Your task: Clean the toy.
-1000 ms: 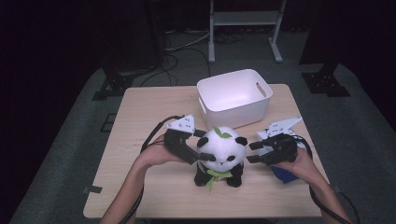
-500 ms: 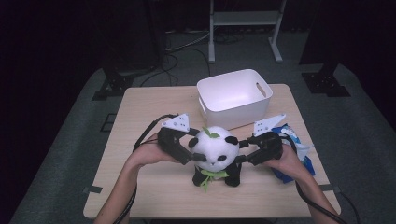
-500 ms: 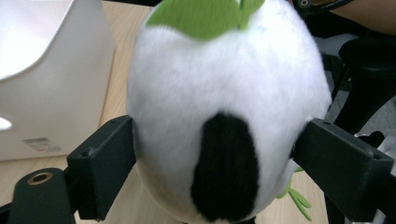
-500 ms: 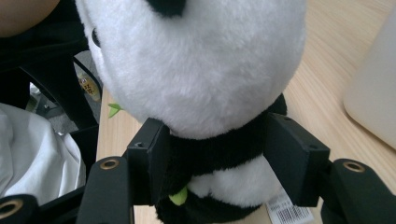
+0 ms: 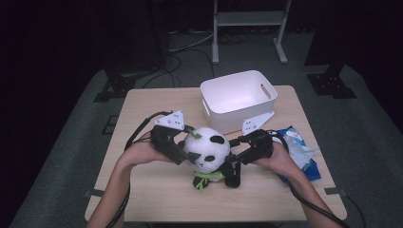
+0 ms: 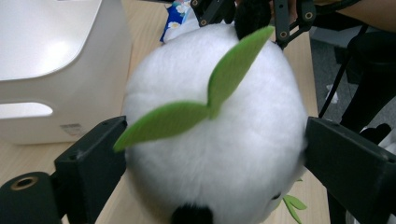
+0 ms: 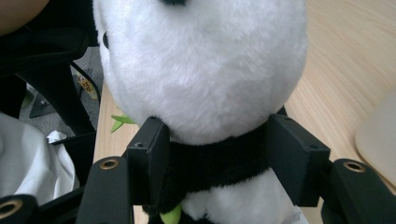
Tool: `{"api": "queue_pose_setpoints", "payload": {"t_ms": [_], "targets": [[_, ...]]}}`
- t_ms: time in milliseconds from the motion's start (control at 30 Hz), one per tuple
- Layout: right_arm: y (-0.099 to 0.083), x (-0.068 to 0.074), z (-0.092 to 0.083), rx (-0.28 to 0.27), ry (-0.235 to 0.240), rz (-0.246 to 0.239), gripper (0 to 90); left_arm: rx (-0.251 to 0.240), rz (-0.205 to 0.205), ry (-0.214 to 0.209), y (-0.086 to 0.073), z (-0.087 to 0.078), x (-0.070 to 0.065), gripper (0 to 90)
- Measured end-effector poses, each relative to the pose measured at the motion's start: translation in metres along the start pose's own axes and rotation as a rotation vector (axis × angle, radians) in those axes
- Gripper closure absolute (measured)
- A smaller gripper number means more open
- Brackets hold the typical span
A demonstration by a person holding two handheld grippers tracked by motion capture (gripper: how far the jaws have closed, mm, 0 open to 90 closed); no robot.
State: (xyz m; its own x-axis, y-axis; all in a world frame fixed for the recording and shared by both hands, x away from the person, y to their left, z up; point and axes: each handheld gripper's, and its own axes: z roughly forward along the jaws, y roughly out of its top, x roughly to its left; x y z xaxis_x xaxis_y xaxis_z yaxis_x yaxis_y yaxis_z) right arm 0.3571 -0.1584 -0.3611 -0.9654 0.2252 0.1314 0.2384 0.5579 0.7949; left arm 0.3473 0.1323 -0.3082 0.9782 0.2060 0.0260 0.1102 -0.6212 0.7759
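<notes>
Plush panda upright near front middle of wooden table, just in front of white bin. Left gripper clamped across white head — jaws just been opening, pads touching fur on both sides, green felt leaf on top. Right gripper clamped on black neck band below head. Blue-white packet behind right hand, on table's right edge.

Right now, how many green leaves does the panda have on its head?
2. Both leaves sprout from one point on top of the panda head: one sticks up toward the far side, one lies toward the bin. More green shows at its neck.
</notes>
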Motion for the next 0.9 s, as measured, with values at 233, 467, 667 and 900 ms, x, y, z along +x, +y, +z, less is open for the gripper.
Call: {"api": "queue_pose_setpoints", "payload": {"t_ms": [233, 467, 667, 900], "targets": [[0.013, 0.005, 0.011, 0.012, 0.014, -0.018, 39.4, 0.054, 0.007, 0.024, 0.0, -0.001, 0.003, 2.0], [0.021, 0.008, 0.023, 0.036, 0.0, -0.042, 37.5, 0.08, 0.005, 0.039, -0.012, -0.003, 0.007, 12.0], [0.018, 0.006, 0.016, 0.05, -0.045, -0.032, 35.2, 0.054, -0.014, 0.034, -0.026, -0.011, 0.011, 18.2], [-0.001, -0.007, 0.015, 0.156, -0.068, 0.04, 31.0, 0.026, -0.035, 0.035, -0.039, -0.015, 0.013, 18.2]]}}
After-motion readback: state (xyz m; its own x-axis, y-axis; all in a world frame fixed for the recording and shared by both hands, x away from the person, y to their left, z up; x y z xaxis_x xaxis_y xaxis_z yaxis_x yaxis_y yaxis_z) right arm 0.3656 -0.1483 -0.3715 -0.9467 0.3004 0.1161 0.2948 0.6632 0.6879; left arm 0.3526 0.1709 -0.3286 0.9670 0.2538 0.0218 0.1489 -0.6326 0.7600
